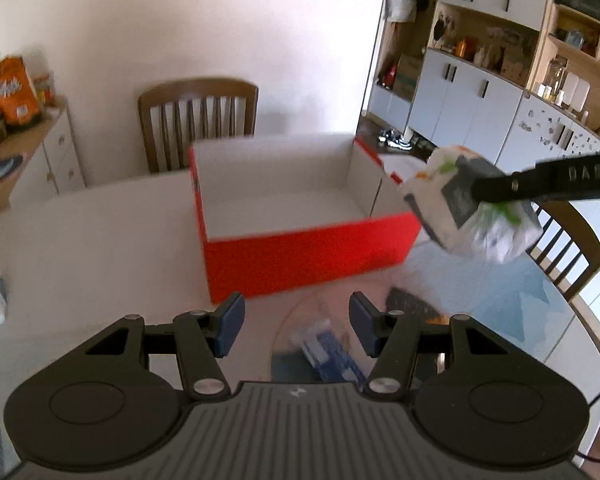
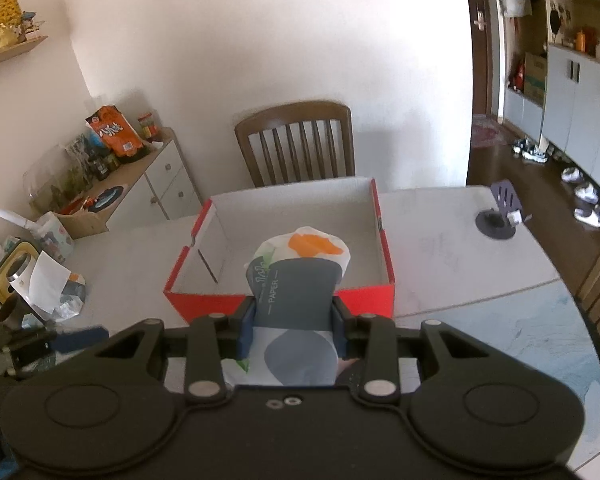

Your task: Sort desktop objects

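Observation:
A red box [image 1: 308, 256] with a white, empty inside stands open on the white table [image 1: 100, 248]. My right gripper [image 2: 292, 332] is shut on a soft pack of paper tissues [image 2: 296, 288], white with grey, orange and green print. It holds the pack in the air just before the box's near wall [image 2: 204, 304]. In the left wrist view the same tissue pack [image 1: 472, 212] hangs at the box's right corner, with a black finger [image 1: 540, 180] of the right gripper on it. My left gripper [image 1: 296, 328] is open, low over the table in front of the box. A blurred blue-and-white packet [image 1: 324, 352] lies below its gap.
A wooden chair [image 2: 296, 144] stands behind the box. A second chair [image 1: 568, 256] is at the right. A blue patterned mat [image 2: 520, 340] covers the table's right part, and a phone stand [image 2: 500, 216] sits at its far right. Bags and papers [image 2: 44, 280] crowd the left edge.

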`<state>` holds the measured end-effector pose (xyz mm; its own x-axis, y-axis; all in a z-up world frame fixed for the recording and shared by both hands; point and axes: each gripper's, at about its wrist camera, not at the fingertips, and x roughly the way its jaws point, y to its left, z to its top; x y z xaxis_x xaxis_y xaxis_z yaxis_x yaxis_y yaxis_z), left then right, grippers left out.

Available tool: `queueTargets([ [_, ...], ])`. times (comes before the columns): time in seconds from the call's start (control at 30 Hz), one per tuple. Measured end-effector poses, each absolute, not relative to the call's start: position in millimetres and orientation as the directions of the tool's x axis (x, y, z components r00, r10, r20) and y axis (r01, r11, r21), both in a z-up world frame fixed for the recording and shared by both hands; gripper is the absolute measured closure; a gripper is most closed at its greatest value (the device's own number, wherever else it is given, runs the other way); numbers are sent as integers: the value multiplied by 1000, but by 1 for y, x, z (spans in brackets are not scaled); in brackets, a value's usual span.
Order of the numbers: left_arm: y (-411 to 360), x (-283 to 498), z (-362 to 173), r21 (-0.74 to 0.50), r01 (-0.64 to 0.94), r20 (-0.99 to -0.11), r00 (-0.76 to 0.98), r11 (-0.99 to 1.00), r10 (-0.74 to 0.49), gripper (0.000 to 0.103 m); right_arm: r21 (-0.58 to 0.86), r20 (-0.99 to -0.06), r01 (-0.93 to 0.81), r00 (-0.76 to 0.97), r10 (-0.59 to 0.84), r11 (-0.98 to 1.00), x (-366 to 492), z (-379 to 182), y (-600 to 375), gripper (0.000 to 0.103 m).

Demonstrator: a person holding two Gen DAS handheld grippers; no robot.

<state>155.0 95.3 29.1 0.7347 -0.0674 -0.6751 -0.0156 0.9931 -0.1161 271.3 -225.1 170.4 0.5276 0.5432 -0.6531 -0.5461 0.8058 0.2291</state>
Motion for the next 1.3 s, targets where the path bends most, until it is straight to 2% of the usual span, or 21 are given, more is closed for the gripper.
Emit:
queueTargets([
  [0.07,98,148,19,-124,-40,-694,717,992,-57,44,231,-655,-550,522,546,802,272,166,-228,66],
  [0.13,99,140,8,-127,-61,-714,698,990,-48,36,231,-658,-553,517,547,800,272,162,-229,66],
  [0.2,100,134,-1,-113,-93,-732,681,989,-19,23,236,-663,-552,510,548,800,273,159,-230,66],
  [0.27,103,131,-7,-114,-111,-745,667,987,-11,19,243,-665,-551,504,550,799,273,157,-231,66],
  [0.33,105,127,-14,-117,-109,-752,659,987,-16,9,246,-668,-549,501,550,799,273,154,-233,65],
  [0.37,104,126,-17,-107,-102,-756,655,989,-14,0,246,-670,-549,498,550,799,273,154,-233,65],
  [0.5,100,126,-35,-62,-65,-783,622,996,-8,0,248,-674,-547,495,548,799,274,151,-237,65],
  [0.87,112,147,-85,-103,-43,-841,537,994,-63,0,240,-691,-537,491,531,809,276,142,-244,65],
  [1.17,112,151,-92,-102,-44,-846,530,994,-63,0,239,-700,-531,485,523,813,280,136,-245,65],
  [1.23,113,151,-92,-105,-46,-846,529,993,-65,3,238,-701,-531,486,522,814,280,135,-245,65],
  [1.3,112,150,-92,-95,-49,-844,534,994,-54,10,239,-701,-529,486,522,814,281,134,-245,65],
])
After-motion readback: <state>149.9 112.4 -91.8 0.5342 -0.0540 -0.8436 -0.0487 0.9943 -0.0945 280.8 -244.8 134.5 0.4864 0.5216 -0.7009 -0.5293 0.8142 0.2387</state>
